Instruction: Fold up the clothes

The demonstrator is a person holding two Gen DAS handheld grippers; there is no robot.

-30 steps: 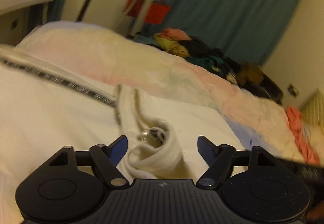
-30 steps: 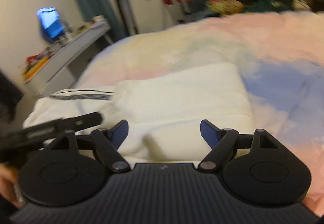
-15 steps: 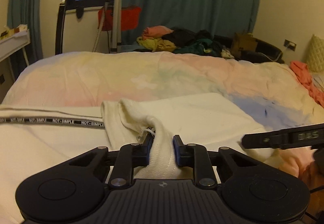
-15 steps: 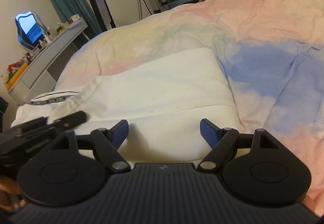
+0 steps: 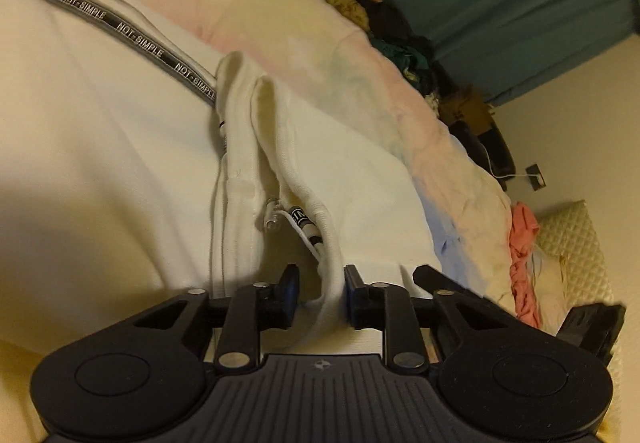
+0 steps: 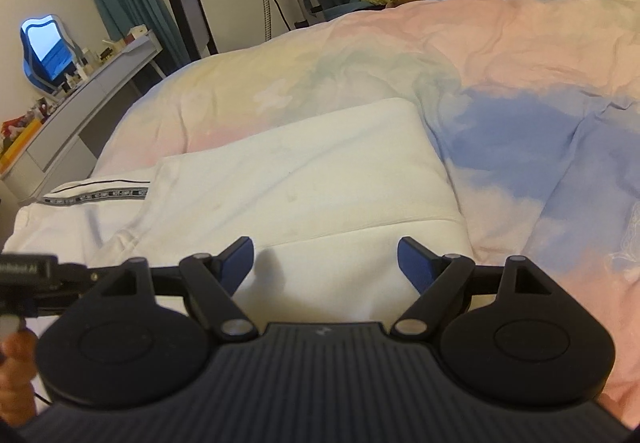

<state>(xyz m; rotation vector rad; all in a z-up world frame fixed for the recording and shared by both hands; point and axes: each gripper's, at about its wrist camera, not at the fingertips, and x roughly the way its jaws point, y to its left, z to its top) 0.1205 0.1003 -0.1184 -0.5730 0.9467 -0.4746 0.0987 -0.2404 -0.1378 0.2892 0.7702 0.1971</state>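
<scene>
Spread across the pastel bed [image 6: 520, 55], a soft, floppy white garment [image 6: 300, 179] is lying half-folded, the left gripper [image 5: 318, 293] pinching its thick hem while the right gripper [image 6: 326, 263] is hovering with fingers apart.

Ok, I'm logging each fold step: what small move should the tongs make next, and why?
Probably bring the right tongs, open and hovering over the white garment, down onto its near edge. The left tongs already pinch a bunched fold of the same cloth, so a second grip would let both lift evenly.
</scene>
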